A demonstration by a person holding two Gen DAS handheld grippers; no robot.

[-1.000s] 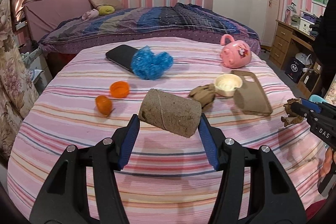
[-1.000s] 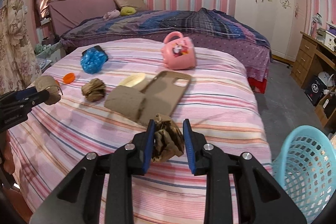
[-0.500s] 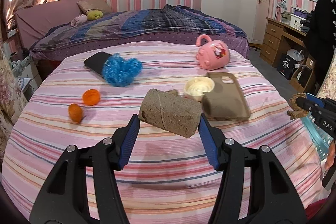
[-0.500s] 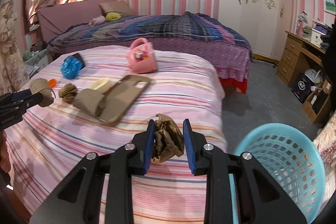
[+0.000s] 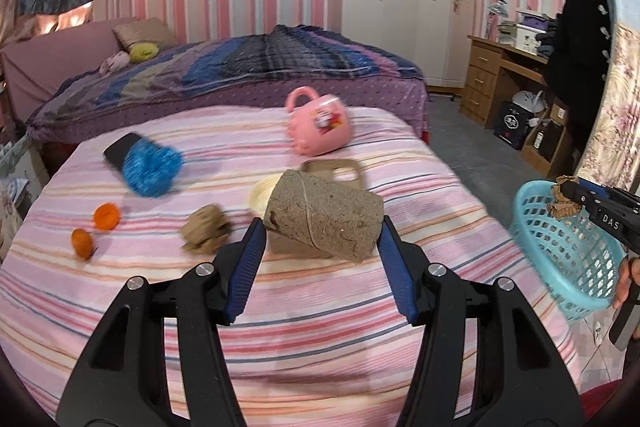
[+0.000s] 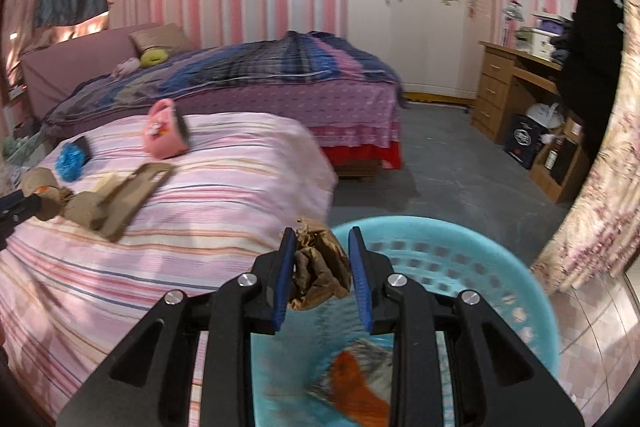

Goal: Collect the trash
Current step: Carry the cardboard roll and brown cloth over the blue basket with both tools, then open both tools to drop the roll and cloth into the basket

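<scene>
Crumpled brown paper [image 6: 320, 273] sits clamped in the right gripper [image 6: 322, 269]; release it well inside the blue basket [image 6: 472, 267]. Left gripper [image 5: 322, 259] stays-free wording aside, it clamps a cardboard roll [image 5: 324, 219].

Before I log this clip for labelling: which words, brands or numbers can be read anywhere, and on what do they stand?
"DAS": white letters on the right gripper body, seen from the left wrist.
Red round wardrobe emblems: unreadable.
Pink mug print: a picture, blurred.
Black bag logo: too small.
</scene>
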